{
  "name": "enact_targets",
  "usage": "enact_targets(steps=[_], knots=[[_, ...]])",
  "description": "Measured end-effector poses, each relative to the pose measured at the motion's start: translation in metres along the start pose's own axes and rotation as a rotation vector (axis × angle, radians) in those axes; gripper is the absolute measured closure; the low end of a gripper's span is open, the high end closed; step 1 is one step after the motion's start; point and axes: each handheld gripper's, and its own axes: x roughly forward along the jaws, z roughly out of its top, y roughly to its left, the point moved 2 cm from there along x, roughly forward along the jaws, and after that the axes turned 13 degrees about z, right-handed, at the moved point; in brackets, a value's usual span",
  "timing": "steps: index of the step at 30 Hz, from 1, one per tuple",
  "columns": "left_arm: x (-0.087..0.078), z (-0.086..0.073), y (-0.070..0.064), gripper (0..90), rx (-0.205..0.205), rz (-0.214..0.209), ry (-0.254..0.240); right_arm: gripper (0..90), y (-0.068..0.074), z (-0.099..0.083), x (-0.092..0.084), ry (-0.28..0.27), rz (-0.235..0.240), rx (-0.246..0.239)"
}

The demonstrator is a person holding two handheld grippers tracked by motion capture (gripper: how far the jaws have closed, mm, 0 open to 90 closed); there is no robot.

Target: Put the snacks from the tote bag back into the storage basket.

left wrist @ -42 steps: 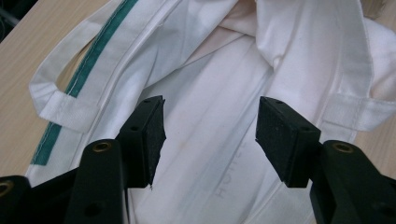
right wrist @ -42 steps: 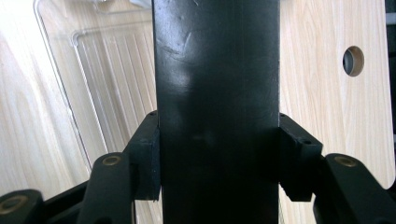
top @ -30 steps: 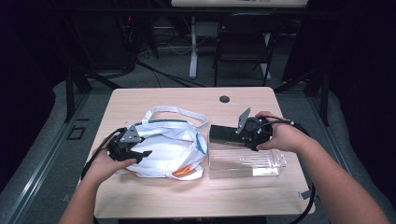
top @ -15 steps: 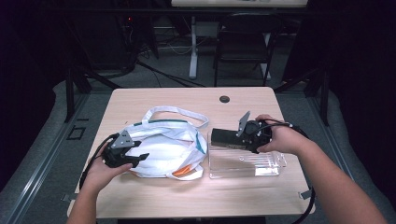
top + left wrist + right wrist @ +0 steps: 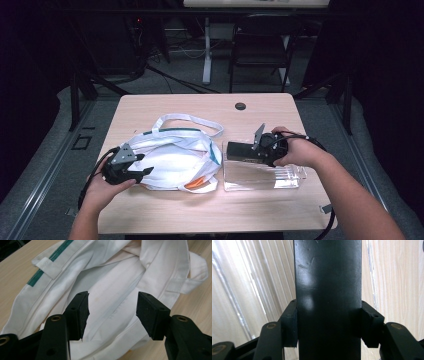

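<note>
the right gripper (image 5: 239, 150) is clenched on a flat black box (image 5: 327, 290), both pads pressed to its long sides, held over a clear plastic tray (image 5: 262, 176) on the counter (image 5: 200, 107). the left gripper (image 5: 112, 312) stands released, jaws spread wide with nothing between them, at the near left edge of a white cloth bag (image 5: 172, 160).

against the frames before, the left gripper has slid back from on top of the bag toward the person, while the right one has kept its hold and place.

the right gripper view shows the tray's ribbed clear plastic behind the box, too fine to make out from the high view. the left gripper view shows the bag's green-striped band (image 5: 47, 267) and open mouth just ahead of the jaws; the high view adds an orange patch (image 5: 192, 184) at the bag's near edge and a looped handle (image 5: 187, 120) lying on the far side.
</note>
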Motion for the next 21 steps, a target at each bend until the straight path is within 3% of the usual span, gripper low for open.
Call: enact_targets(steps=[7, 21], knots=[[0.002, -0.002, -0.007, 43.8, 0.031, 0.012, 0.017, 43.0, -0.004, -0.001, 0.011, 0.007, 0.010, 0.007], [-0.003, -0.009, -0.007, 43.9, 0.029, 0.022, 0.026, 42.9, -0.012, 0.005, 0.029, 0.008, 0.030, -0.010]])
